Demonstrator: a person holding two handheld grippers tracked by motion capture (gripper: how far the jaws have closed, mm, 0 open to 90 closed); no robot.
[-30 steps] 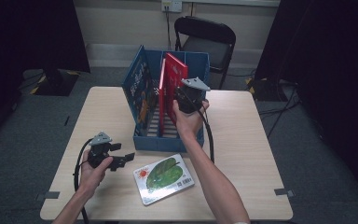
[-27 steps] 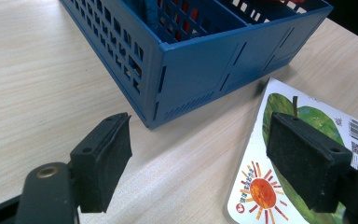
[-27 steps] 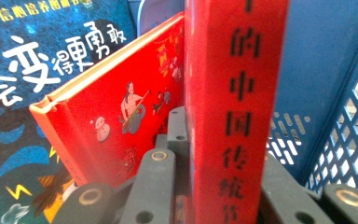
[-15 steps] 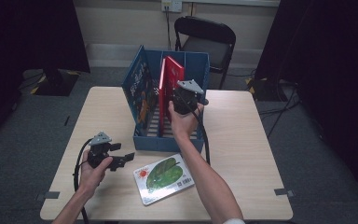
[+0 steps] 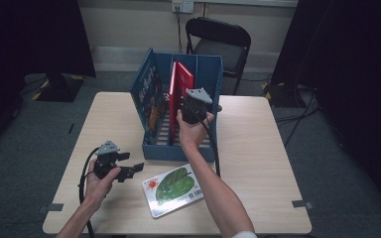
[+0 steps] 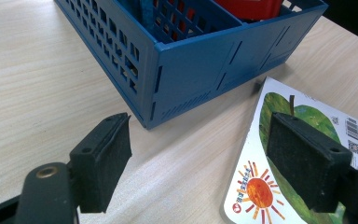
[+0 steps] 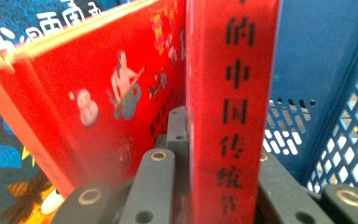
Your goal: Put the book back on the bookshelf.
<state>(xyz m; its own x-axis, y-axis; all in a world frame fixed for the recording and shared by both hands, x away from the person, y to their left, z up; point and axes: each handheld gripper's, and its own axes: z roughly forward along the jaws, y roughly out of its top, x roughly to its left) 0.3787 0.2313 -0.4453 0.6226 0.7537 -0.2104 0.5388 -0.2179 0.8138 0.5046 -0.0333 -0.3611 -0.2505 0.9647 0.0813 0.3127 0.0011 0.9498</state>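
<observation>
Right fingers point(image 7: 223, 196) clamped on red book point(image 5: 180, 94) upright in blue crate point(image 5: 178, 148); left fingers point(image 6: 214, 158) apart over worktop point(image 5: 258, 163).

The blue slotted plastic crate point(image 5: 178, 148) and the flat white book with a green leaf point(image 5: 173, 189) block the table's middle; bare wood flanks both.

right gripper point(image 5: 194, 106) lower, red book point(image 5: 180, 89) deeper in crate point(image 5: 178, 148)

A red book point(image 7: 233, 116) bears black characters; the crate point(image 5: 154, 148) is blue; the flat book point(image 5: 173, 191) shows a green leaf and orange sun.
</observation>
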